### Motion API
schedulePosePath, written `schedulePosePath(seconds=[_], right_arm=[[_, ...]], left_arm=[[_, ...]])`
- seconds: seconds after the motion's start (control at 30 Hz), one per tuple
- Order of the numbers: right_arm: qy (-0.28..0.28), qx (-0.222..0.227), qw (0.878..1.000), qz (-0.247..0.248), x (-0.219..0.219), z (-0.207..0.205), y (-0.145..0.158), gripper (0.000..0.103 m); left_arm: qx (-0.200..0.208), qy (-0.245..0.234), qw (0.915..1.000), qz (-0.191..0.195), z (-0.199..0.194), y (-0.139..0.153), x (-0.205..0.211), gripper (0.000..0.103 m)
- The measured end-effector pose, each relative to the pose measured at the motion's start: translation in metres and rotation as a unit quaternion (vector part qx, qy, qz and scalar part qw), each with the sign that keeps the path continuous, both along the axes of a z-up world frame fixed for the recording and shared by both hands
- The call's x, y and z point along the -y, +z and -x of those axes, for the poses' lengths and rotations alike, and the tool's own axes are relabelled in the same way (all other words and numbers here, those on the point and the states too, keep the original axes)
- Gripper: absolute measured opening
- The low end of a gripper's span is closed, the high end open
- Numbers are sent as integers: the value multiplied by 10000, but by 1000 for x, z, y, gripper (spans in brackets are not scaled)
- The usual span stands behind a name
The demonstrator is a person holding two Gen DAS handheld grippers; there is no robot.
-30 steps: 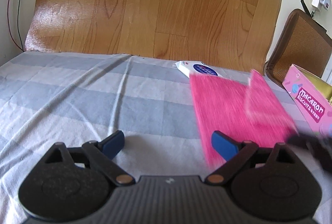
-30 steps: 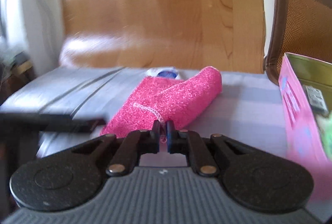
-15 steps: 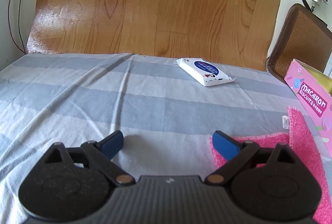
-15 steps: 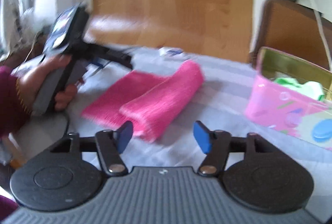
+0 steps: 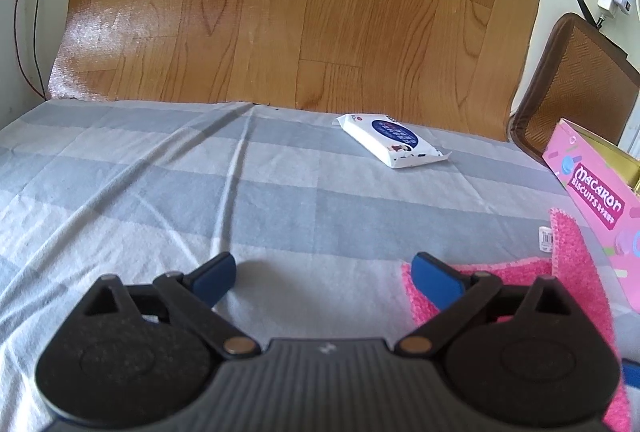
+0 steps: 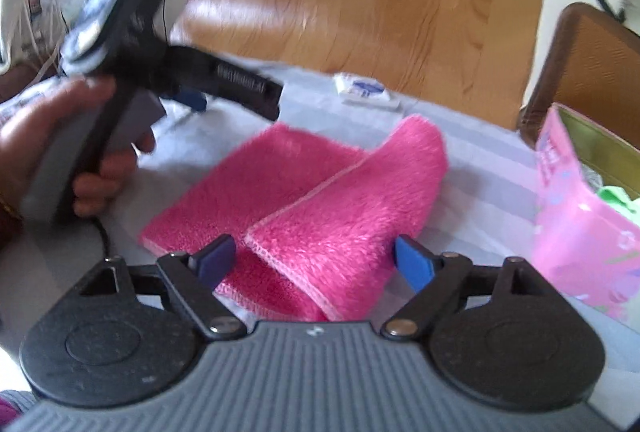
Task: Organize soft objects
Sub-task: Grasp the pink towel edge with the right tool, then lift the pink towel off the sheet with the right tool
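Where folded, pink towel lengthwise away.

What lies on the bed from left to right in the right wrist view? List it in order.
Person's hand gripping the black left gripper → folded fluffy pink towel → pink macaron biscuit box. The small white wipes packet sits farther back, above the towel, so it is left out.

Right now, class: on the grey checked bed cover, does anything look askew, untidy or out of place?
Yes. The fluffy pink towel lies loosely folded, one flap doubled over crookedly so the edges do not line up, beside the pink macaron biscuit box rather than in it. The right gripper, its jaws just opened, has let it go. The white wipes packet lies apart, at an angle.
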State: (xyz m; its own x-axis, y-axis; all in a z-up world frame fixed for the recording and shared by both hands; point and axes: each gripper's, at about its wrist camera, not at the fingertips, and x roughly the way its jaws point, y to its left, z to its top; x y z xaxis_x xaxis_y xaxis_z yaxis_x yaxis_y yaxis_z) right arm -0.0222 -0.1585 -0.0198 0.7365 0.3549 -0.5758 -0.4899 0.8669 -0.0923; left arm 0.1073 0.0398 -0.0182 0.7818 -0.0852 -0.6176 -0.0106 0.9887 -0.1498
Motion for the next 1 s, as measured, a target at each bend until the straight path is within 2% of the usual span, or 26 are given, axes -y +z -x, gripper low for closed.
schedulePosePath(seconds=[0.07,0.1,0.13,0.17,0.2,0.27,0.3,0.43,0.6,0.67,0.77,0.93,1.0], right_arm=[[59,-56,9999,-91,-5,-6,0,86],[84,-49,9999,-125,-7,-8,0,74],[155,-52,9997,-163,-8,-10,0,67],[192,-20,9996,-188,-10,-10,1,53],[215,9,9996,-177,-12,-11,1,32],[210,39,9996,-206,-14,-14,2,16],[188,57,9995,-240,-14,-14,2,13],[-21,384,9990,-212,-11,-8,6,10],[-573,1311,9897,-5,0,12,28,10],[-647,1463,9871,-48,7,20,32,10],[-552,1335,9895,38,9,27,26,10],[-193,933,9951,268,-2,31,2,11],[-65,942,9950,319,-8,35,-3,12]], left_arm=[[3,-6,10000,12,0,0,0,98],[7,-14,10000,19,0,0,0,98],[10,-21,10000,27,0,0,0,98],[14,-31,10000,35,0,0,-1,98],[18,-39,10000,42,0,0,-1,98],[25,-57,10000,59,0,0,-1,98],[29,-63,10000,67,0,0,-1,98],[42,-73,9999,106,0,0,-1,98],[54,-67,9999,139,1,0,-1,98],[57,-71,9999,142,1,0,-1,98],[63,-74,9998,179,1,0,-2,102],[-40,-211,9990,395,2,2,-4,102],[-136,-375,9967,704,10,5,-4,102]])
